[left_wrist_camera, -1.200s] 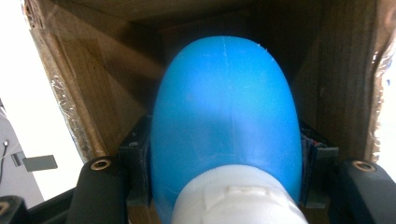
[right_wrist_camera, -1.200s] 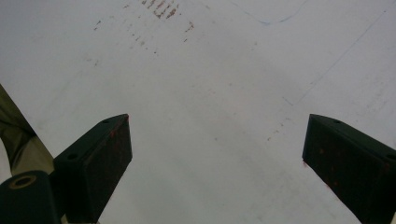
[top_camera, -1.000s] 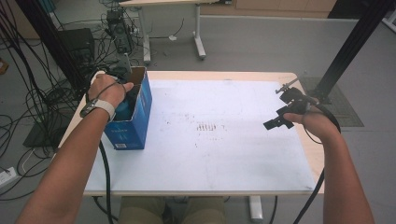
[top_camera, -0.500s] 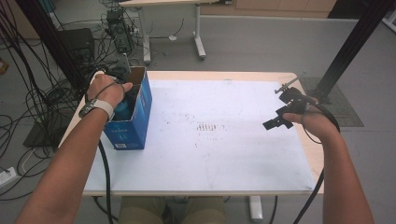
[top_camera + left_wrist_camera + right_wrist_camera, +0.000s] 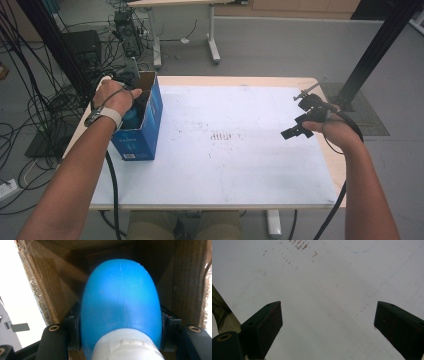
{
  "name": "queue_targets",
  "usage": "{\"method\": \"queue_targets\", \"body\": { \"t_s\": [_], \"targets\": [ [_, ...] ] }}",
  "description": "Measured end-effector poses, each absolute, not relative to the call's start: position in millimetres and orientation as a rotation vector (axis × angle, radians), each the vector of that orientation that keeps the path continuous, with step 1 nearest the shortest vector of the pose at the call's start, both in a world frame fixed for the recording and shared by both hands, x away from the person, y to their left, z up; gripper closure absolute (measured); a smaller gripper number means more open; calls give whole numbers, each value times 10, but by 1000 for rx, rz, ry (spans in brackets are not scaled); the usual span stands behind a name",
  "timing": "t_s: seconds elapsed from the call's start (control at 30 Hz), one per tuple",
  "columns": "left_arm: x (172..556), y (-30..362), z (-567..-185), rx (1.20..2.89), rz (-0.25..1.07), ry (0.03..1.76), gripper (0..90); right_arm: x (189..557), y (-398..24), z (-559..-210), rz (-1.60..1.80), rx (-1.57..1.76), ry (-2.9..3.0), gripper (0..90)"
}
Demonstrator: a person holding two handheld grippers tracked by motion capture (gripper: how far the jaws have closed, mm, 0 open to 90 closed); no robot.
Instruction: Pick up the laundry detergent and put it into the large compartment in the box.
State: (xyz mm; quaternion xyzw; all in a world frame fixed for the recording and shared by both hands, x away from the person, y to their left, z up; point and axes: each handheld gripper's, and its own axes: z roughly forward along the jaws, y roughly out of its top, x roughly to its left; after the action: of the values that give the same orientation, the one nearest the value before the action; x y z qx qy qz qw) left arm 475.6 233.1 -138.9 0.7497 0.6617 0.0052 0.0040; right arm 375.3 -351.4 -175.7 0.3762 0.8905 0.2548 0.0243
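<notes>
Grey concrete floor [image 5: 280, 45] all round the white-topped wooden table [image 5: 250, 165]. Beyond it stands a second pale table on white legs [image 5: 212, 30]; left of it, black cables [image 5: 30, 115] sprawl in tangles.

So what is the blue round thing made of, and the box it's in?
The blue round thing looks like smooth matte plastic: even colour, a faint moulding seam. The box looks like cardboard: brown fibrous inner walls, printed blue outside, clear tape on its edges.

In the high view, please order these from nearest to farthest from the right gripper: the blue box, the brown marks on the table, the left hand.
From the right gripper:
1. Brown marks, table centre.
2. Blue box, left side.
3. Left hand, over the box's far-left edge.
</notes>
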Motion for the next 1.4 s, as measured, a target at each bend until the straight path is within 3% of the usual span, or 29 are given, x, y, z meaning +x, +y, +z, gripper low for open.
{"method": "queue_targets", "body": {
  "t_s": [1.4],
  "targets": [
    [4728,2332,-1389,2350,24,2066,375,3746,-3498,-1735,788,1163,2753,80]
  ]
}}
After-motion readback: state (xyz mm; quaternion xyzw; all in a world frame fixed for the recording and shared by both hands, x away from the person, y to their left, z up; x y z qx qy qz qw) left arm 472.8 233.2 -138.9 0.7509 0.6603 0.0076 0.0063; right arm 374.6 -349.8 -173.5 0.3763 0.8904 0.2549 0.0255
